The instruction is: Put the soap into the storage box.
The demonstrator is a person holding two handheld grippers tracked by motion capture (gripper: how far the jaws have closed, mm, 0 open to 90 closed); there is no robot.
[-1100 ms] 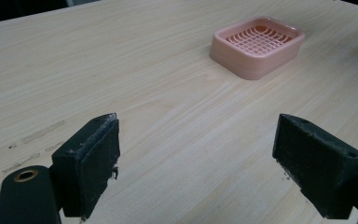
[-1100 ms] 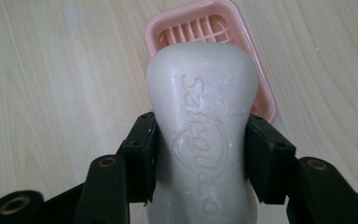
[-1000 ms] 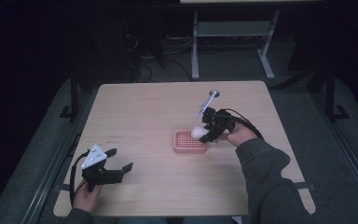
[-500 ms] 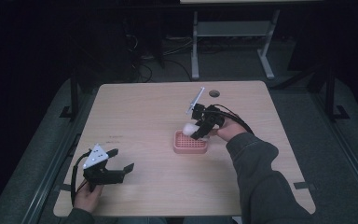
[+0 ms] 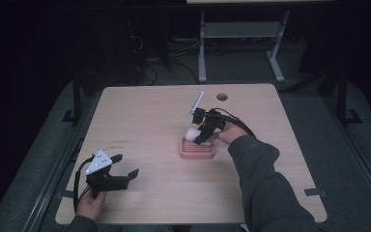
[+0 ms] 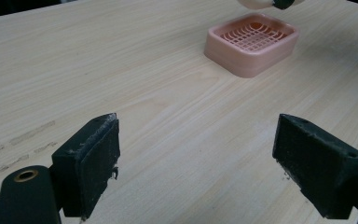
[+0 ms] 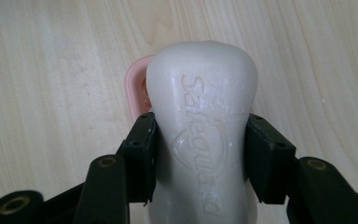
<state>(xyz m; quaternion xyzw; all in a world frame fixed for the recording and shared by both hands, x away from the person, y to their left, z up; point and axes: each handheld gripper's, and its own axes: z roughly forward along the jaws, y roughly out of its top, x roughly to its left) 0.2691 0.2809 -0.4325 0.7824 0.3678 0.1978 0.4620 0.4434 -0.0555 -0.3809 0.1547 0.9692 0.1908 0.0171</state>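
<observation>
Fingers (image 7: 140,154) of the right gripper (image 7: 199,156) are clamped on the two long flanks of a white soap bar (image 7: 200,116), the bar projecting forward beyond them with its embossed face up. Beneath the fingers lies the table (image 5: 140,121); under and just ahead of the fingertips sits the pink soap dish (image 5: 197,148), its slatted tray bare, the bar held above its far edge and apart from it. Judgement: the bar is rigid, of moderate weight, with a glossy, waxy surface likely to slip under a light or uneven pinch; corners would dent if dropped. The waisted mid-section now gripped is the soundest hold. Left gripper (image 5: 107,170) rests near the table's front edge, fingers (image 6: 91,161) apart and empty, the dish well ahead of them.
</observation>
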